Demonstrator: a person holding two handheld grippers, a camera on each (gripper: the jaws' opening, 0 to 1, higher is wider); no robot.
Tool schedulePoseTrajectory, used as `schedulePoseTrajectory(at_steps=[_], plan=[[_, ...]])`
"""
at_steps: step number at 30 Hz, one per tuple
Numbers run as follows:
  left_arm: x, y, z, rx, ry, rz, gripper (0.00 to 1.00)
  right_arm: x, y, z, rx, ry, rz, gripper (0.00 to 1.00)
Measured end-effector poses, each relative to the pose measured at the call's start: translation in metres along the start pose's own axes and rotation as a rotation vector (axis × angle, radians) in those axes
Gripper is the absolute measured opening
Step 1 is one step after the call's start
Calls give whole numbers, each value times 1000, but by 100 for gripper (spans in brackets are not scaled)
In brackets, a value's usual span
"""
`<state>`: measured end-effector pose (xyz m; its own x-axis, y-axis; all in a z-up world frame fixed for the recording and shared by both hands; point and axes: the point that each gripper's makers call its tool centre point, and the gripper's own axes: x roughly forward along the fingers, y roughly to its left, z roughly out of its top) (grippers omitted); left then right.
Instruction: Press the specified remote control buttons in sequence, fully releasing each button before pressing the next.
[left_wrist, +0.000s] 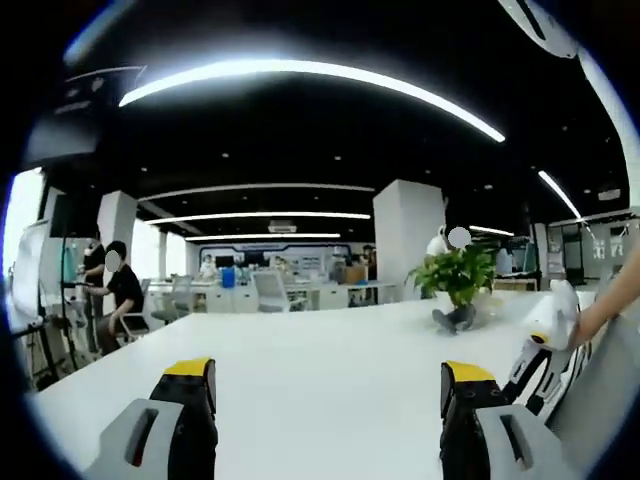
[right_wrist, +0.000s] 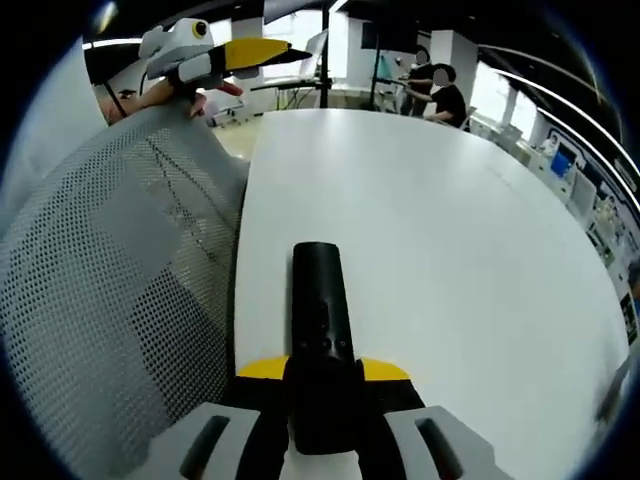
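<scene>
A black remote control lies lengthwise between the yellow-tipped jaws of my right gripper, which is shut on its near end; the remote's far end sticks out over the white table. In the left gripper view my left gripper is held above the white table, open, with a wide bare gap between its fingers. The right gripper shows at the right edge, held by a hand. The left gripper shows at the top left of the right gripper view, a hand behind it.
A grey mesh chair back stands against the table's left edge. A potted green plant sits on the far right of the table. People sit at desks in the background.
</scene>
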<state>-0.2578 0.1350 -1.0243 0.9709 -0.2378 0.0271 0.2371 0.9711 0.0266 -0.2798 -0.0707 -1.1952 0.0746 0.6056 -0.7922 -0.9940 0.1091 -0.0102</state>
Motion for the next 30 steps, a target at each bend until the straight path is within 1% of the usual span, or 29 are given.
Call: schedulePoseTrajectory(at_steps=[4, 7, 11, 13, 20, 23, 27, 30], plan=[[1, -2, -5, 16, 28, -7, 93, 4, -8, 5, -15, 6, 11, 22], [1, -2, -9, 0, 51, -9, 91, 7, -13, 8, -9, 2, 17, 22], [1, -2, -9, -3, 52, -8, 91, 10, -23, 12, -11, -1, 28, 22], [1, -1, -11, -8, 61, -5, 91, 11, -28, 14, -9, -5, 32, 22], [0, -1, -14, -11, 75, -1, 89, 14, -47, 19, 44, -39, 39, 22], [0, -1, -17, -12, 92, -1, 88, 15, -54, 20, 52, -37, 29, 22], [1, -2, -15, -16, 91, -3, 88, 16, -62, 22, 56, -49, 32, 22], [0, -2, -16, -16, 97, 0, 88, 16, -66, 23, 44, -41, 36, 22]])
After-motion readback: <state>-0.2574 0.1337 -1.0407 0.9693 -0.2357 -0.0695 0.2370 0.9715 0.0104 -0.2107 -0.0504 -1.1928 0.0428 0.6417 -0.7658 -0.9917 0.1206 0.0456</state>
